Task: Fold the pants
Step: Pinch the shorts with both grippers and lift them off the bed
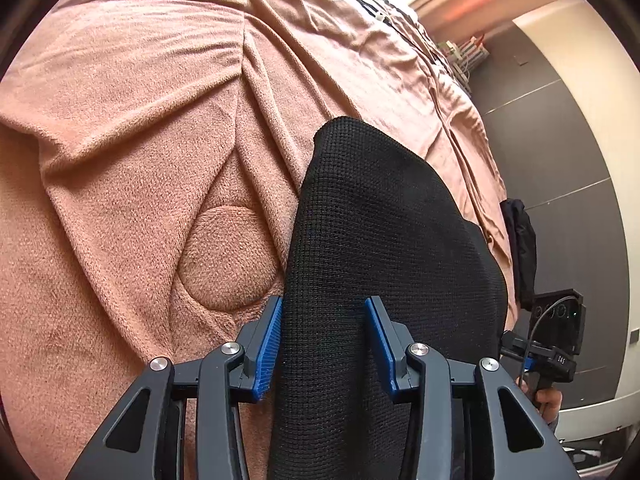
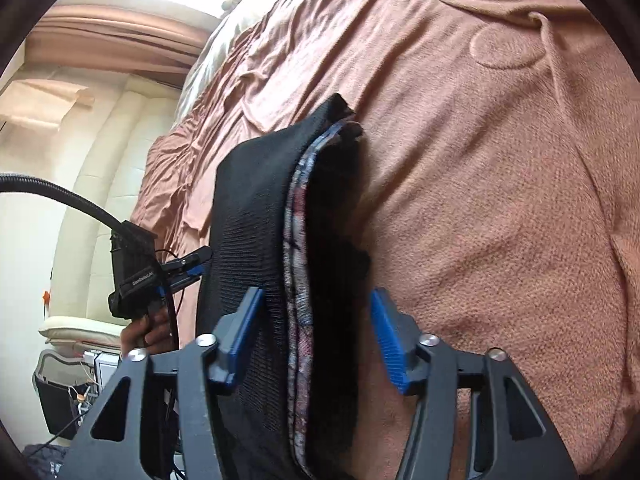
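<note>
Across the pink blanket (image 1: 120, 128) of the bed, the black knit pants (image 1: 376, 240) lie bunched, soft, limp and light, running between the parted pads of both the left tool (image 1: 324, 336) and right tool (image 2: 316, 332), neither clamping; the thick folded edge looks the best hold.

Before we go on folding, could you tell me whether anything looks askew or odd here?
The black pants are bunched, with the patterned waistband lining turned outward beside the right claw. The pink blanket beneath is heavily wrinkled. Nothing looks damaged.
</note>
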`<action>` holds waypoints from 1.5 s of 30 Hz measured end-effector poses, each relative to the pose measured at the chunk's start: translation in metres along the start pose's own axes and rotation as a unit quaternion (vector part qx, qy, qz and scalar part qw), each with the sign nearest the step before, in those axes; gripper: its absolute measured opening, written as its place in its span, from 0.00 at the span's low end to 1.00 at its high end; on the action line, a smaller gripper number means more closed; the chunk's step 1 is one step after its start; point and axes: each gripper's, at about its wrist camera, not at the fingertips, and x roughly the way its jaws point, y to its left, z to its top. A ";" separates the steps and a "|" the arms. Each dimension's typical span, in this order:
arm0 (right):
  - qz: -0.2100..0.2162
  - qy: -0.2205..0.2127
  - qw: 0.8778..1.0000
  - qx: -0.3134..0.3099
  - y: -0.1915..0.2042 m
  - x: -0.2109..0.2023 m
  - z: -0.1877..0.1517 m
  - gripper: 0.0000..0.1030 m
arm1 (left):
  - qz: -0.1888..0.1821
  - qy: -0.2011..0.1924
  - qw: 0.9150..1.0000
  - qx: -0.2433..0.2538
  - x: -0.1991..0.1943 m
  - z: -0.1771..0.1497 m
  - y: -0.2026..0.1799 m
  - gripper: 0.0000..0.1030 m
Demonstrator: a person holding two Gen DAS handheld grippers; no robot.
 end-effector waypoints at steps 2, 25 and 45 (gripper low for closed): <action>0.003 0.000 1.000 0.009 -0.001 0.001 -0.002 0.68 | -0.001 0.001 1.000 0.003 0.000 0.000 0.000 0.43; 0.011 -0.004 0.999 -0.052 0.021 0.017 0.007 0.31 | -0.016 -0.030 0.999 0.031 -0.007 0.008 -0.012 0.12; -0.001 -0.080 0.986 -0.147 0.077 -0.029 -0.037 0.22 | -0.018 -0.115 0.990 0.076 -0.081 -0.030 -0.066 0.09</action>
